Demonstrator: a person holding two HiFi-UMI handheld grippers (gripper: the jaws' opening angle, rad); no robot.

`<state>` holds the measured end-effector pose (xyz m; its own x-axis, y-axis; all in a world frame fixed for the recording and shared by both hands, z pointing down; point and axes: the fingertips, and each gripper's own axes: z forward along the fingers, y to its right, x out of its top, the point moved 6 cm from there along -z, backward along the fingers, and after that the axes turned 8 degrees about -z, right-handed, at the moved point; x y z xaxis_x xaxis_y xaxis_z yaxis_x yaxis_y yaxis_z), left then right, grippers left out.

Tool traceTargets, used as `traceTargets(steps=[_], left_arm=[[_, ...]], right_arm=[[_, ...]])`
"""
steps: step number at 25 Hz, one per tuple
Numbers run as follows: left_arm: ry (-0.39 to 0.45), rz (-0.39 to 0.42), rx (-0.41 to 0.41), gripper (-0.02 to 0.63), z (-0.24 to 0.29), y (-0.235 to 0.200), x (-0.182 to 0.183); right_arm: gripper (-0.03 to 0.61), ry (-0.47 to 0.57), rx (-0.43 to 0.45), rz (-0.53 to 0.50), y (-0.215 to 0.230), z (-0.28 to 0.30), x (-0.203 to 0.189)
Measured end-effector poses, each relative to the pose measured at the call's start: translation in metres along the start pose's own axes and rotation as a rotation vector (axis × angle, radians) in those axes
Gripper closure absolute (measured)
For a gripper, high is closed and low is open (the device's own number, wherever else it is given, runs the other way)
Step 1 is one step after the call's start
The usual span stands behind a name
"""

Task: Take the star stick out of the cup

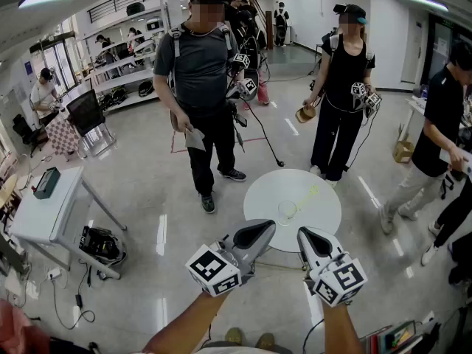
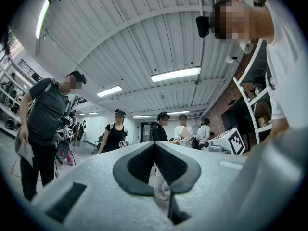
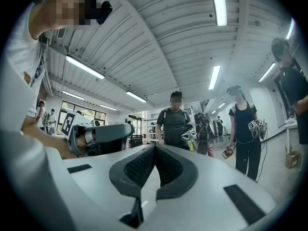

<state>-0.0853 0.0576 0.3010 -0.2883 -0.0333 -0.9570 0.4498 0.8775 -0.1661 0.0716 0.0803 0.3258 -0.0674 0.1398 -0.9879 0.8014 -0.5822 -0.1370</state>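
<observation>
Grey fingers of the left gripper (image 1: 264,229) and right gripper (image 1: 305,234) are pressed together, empty, near the cup (image 1: 287,212)

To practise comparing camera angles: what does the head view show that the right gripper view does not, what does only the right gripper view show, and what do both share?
Head view only: the round white table, the clear cup on it and the star stick leaning in that cup.
Right gripper view only: the ceiling light strips, and a close look at the right gripper, its jaws shut on nothing.
Both: the left gripper, the person in the grey shirt and the person in black.
</observation>
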Motion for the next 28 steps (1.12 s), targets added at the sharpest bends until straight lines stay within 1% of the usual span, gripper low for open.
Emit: traceTargets(steps=[3,6,14,17,24,28], left_arm=[[-0.004,0.007,-0.008,0.598,0.002,-0.002,0.000],[-0.005,0.000,0.002,0.598,0.003,-0.003,-0.001],[-0.015,0.015,0.004,0.598,0.012,0.001,-0.007],[-0.021,0.021,0.018,0.598,0.021,0.006,-0.009],[-0.016,0.029,0.062,0.598,0.040,0.010,-0.015],[-0.021,0.063,0.069,0.598,0.045,0.011,-0.024]], right_arm=[[0.568,-0.002,-0.009,0.003,0.002,0.000,0.001],[0.568,-0.003,-0.015,0.008,0.004,0.000,0.000],[0.567,0.026,0.010,0.005,0.011,-0.005,-0.003],[0.566,0.043,0.005,0.025,0.022,-0.011,-0.003],[0.566,0.038,0.017,0.007,0.048,-0.022,-0.008],[0.566,0.041,0.039,0.006,0.057,-0.024,-0.015]])
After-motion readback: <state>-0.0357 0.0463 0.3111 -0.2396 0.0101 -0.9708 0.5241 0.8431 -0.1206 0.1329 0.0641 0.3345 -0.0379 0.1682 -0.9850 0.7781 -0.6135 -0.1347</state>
